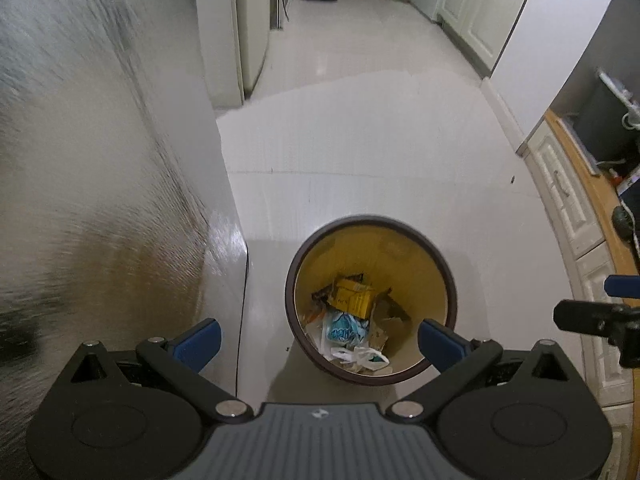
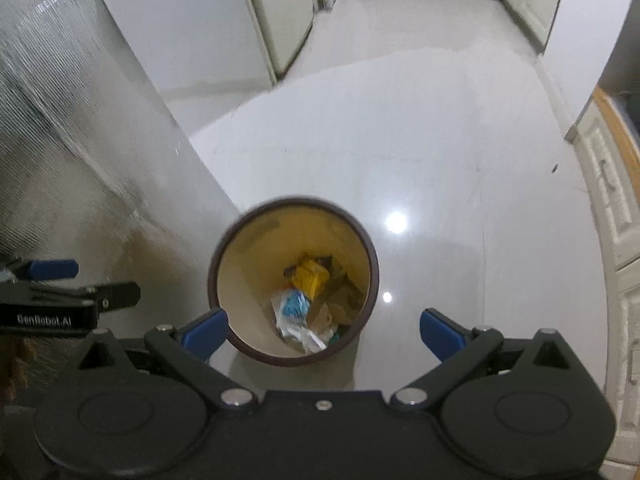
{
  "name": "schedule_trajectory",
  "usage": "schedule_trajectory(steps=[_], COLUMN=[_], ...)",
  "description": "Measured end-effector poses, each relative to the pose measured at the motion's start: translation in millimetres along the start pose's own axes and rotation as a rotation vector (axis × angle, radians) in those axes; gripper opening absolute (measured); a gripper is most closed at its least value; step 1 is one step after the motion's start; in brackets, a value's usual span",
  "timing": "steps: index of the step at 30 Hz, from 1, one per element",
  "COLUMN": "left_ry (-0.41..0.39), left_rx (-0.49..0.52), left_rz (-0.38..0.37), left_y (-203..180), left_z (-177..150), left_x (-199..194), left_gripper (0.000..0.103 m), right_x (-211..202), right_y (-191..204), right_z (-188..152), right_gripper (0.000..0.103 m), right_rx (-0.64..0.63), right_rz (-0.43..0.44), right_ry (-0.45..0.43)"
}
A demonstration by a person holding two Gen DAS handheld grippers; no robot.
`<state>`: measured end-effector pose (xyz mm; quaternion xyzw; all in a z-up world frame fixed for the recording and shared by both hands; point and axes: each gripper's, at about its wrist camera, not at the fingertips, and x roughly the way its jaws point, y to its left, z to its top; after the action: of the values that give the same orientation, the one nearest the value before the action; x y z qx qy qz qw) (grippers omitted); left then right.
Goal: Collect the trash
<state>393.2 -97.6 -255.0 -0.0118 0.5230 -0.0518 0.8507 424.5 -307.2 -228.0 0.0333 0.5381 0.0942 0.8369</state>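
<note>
The round waste bin (image 1: 370,300) stood on the glossy floor (image 1: 380,168) just beside the pale wall (image 1: 224,208), holding a yellow carton (image 1: 352,292), a blue-printed wrapper (image 1: 344,330) and crumpled white plastic (image 1: 360,354); such litter looked light, soft and crushable, best pinched at a loose fold, while the stiff bin rim offered the firmest hold. The left gripper (image 1: 320,340) and right gripper (image 2: 324,330) both stood wide and empty above it. The only legible writing was "GenRobot.AI" on the left gripper's body in the right wrist view; the carton's print was unreadable.
</note>
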Motion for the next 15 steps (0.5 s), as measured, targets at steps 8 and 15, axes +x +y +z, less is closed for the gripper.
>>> schedule_trajectory(steps=[8, 15], left_ry=[-0.087, -0.16], left_rx=[0.014, 0.025], left_rz=[0.004, 0.028], left_y=[-7.0, -14.8], left_z=[-12.6, -28.7], left_x=[-67.9, -122.0], left_gripper=[0.103, 0.103], right_x=[-71.4, -130.4], right_y=[12.5, 26.0], right_z=[-10.0, -32.9], right_gripper=[0.103, 0.103], right_rx=[-0.015, -0.021], right_rz=[-0.021, -0.057], right_ry=[-0.13, -0.214])
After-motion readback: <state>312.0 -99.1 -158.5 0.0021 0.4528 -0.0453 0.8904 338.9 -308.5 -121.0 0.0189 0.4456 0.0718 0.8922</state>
